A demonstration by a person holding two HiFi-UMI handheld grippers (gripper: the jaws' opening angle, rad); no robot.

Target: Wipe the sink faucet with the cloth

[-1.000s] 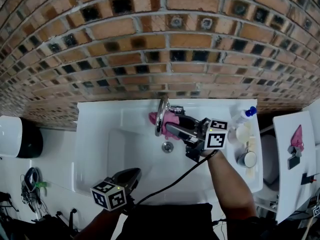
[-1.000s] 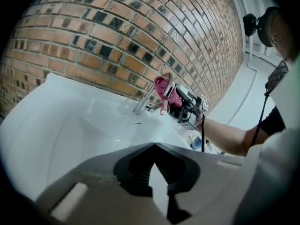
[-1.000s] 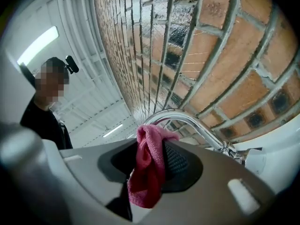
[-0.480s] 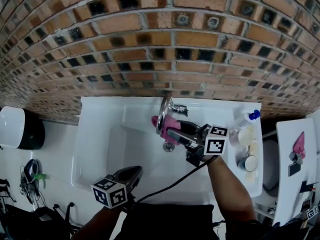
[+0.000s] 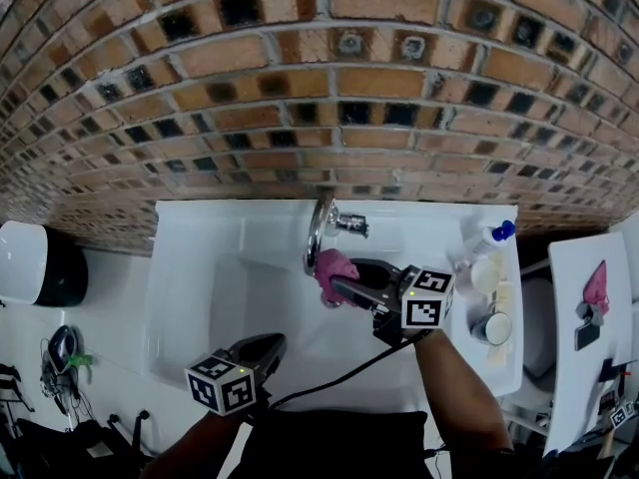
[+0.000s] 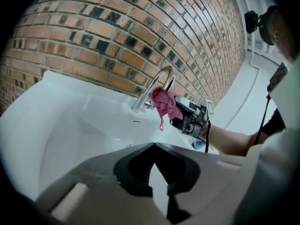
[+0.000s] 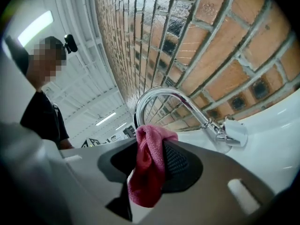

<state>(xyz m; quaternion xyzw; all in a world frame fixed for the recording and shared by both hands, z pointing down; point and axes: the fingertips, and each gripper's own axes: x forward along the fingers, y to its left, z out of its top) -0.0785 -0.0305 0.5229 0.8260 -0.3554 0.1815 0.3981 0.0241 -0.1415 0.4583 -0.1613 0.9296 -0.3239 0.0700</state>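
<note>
The pink cloth point(image 5: 336, 267) is bunched at the outlet end of the curved chrome faucet point(image 5: 318, 230). In the left gripper view the cloth point(image 6: 165, 102) lies against the down-turned tip of the spout point(image 6: 157, 81) and appears to touch it, with a small loop hanging below. The right gripper point(image 5: 344, 285) pinches this cloth. In its own view the folded fabric point(image 7: 149, 168) is clamped between the two dark ribbed pads, its top bulging past them toward the faucet point(image 7: 164, 95), and the loose end hangs down near the camera. This gripper reaches in from the faucet's right, with its marker cube trailing toward the person's forearm.

The left gripper point(image 5: 268, 345) hangs well apart from the faucet, in front of it and to its left, over the near part of the basin. Its jaws are pressed together at the tips with nothing between them point(image 6: 153, 165).

The faucet stands at the back rim of the white sink point(image 5: 200, 257), its lever handle just to the right of its base. The brick wall point(image 5: 300, 88) rises directly behind it. To the faucet's right, on the sink's ledge, stands a bottle with a blue cap point(image 5: 489, 236).
</note>
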